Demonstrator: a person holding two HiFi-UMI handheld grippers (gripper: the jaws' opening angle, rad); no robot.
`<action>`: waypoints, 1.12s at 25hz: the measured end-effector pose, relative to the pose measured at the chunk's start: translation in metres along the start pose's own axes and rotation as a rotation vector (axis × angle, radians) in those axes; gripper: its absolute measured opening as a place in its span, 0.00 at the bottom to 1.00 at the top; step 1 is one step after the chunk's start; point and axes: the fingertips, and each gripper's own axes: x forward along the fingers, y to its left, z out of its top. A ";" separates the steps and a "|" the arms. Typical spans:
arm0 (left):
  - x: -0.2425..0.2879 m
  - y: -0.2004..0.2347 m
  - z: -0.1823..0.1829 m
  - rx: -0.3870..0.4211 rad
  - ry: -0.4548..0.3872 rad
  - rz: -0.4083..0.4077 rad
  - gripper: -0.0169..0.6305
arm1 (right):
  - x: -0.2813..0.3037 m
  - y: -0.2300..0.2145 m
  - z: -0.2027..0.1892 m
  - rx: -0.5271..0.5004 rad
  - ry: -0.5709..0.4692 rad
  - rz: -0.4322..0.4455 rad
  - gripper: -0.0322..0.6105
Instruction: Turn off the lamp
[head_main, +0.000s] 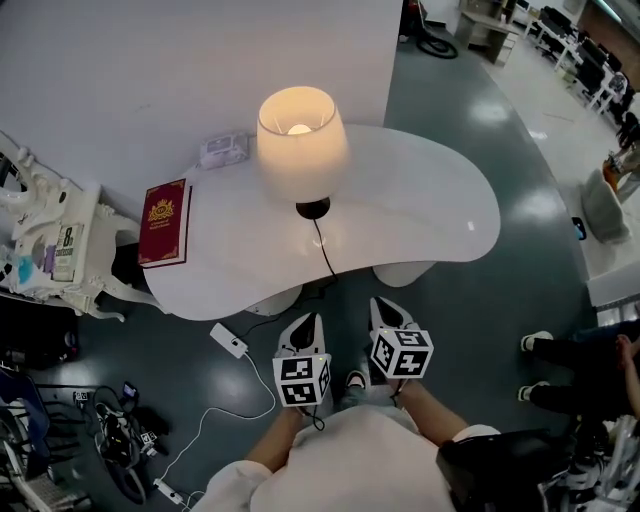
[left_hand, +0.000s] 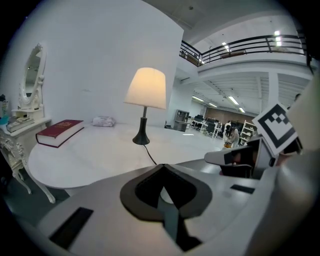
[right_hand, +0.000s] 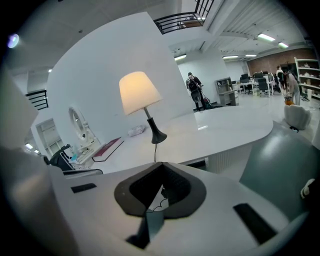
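You are holding both grippers side by side over the floor, just short of the near edge of the white surface, with their tips pointing toward it. The left gripper is keeping its jaws pressed together with nothing between them. The right gripper is doing the same, closed and empty. The lamp is standing upright near the middle of the surface, apart from both grippers, and its shade is glowing. Its black cord is running from the base toward you and over the near edge. A red book is lying at the left end, with a small white packet just behind it.
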 end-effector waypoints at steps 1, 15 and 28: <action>0.000 0.002 0.002 0.002 -0.003 -0.005 0.04 | 0.000 0.002 0.002 -0.001 -0.006 -0.006 0.05; 0.012 0.019 -0.025 0.036 0.061 -0.045 0.04 | 0.015 -0.006 -0.020 0.040 0.004 -0.067 0.05; 0.070 0.029 -0.114 0.078 0.153 -0.043 0.04 | 0.048 -0.067 -0.076 0.081 0.023 -0.109 0.05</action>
